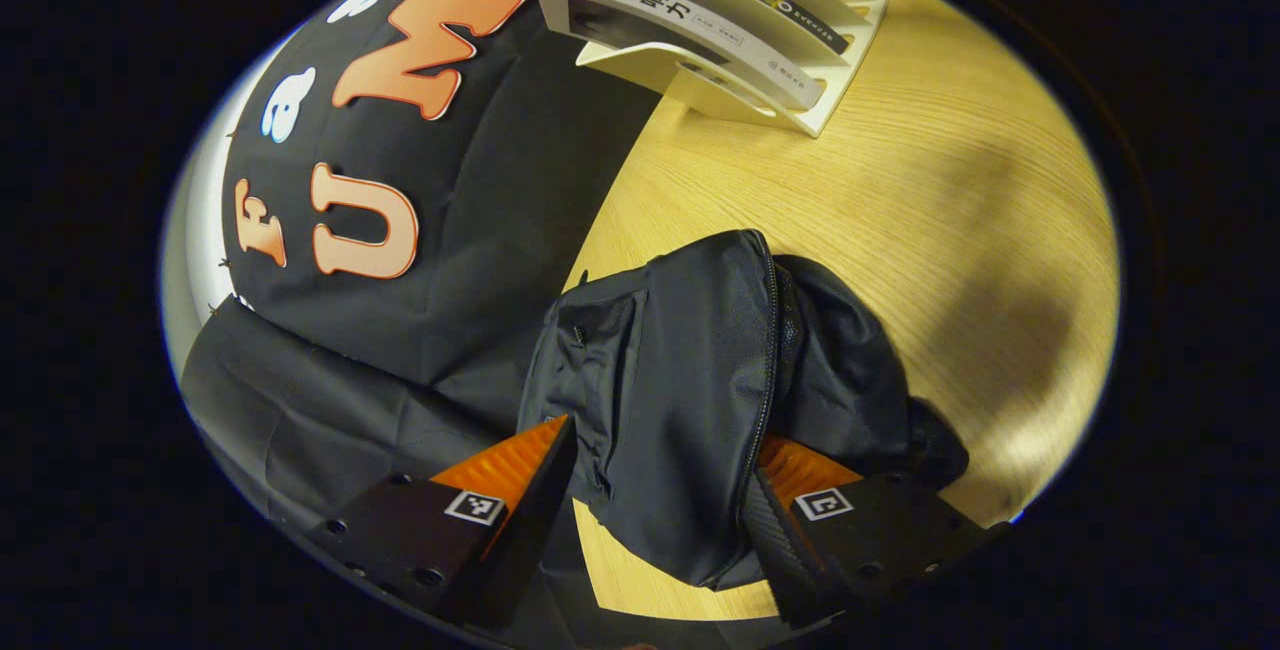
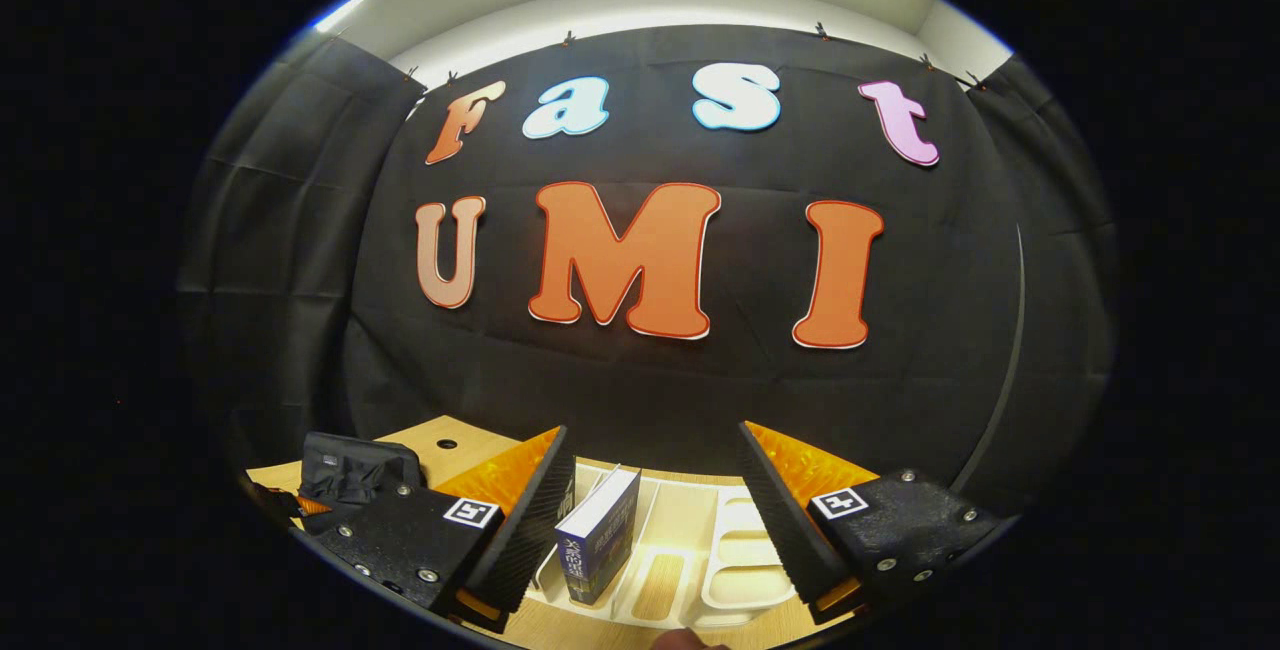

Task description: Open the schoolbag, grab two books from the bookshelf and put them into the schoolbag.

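In the left gripper view, the left gripper sits at the bottom of the frame with its two fingers spread wide around the near end of one black schoolbag; whether either finger presses the cloth I cannot tell. The schoolbag lies on the wooden table, its zipper running up the middle. Farther off, at the top centre, one white bookshelf holds two books leaning in its slots.

In the right gripper view, the right gripper stands wide open at bottom centre, gripping nothing. Between its fingers, one book stands in the bookshelf. The schoolbag shows at lower left.
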The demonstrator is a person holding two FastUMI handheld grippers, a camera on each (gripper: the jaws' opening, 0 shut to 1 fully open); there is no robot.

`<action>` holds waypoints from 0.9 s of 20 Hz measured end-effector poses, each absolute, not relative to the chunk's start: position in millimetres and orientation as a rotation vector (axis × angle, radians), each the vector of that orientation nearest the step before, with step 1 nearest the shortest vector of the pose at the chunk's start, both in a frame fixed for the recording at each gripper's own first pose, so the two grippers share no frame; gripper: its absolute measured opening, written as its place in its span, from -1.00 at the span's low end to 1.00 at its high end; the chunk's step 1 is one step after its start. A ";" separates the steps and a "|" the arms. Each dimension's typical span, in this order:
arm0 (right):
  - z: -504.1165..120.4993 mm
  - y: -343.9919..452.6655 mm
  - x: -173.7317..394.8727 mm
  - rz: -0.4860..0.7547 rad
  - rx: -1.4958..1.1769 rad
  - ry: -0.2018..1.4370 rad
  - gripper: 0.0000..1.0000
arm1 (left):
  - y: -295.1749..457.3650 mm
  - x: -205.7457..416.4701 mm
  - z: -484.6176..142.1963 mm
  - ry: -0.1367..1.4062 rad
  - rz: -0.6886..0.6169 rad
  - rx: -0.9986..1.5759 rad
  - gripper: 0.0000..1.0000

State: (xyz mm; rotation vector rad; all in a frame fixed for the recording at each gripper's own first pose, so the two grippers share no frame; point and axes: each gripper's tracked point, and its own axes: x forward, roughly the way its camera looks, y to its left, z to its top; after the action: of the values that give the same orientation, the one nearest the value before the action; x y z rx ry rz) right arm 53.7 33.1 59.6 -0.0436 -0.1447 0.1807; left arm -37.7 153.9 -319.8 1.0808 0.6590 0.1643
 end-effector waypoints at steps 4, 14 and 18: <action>62.7 30.7 52.7 0.206 -0.062 -0.157 0.94 | 152.9 -32.5 -325.0 0.689 0.163 1.077 0.29; 61.9 19.2 54.8 0.242 -0.049 -0.149 0.94 | 153.6 -25.8 -299.1 0.718 0.157 1.043 -0.84; 62.7 18.0 60.2 0.225 -0.053 -0.140 0.95 | 159.7 -21.2 -286.2 0.749 0.111 0.981 -0.87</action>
State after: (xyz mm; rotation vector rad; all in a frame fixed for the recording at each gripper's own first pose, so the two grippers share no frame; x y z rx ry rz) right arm 60.2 18.0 62.7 -0.0533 -0.1399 0.2253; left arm -21.2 159.7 -286.2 0.9808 0.7486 0.1107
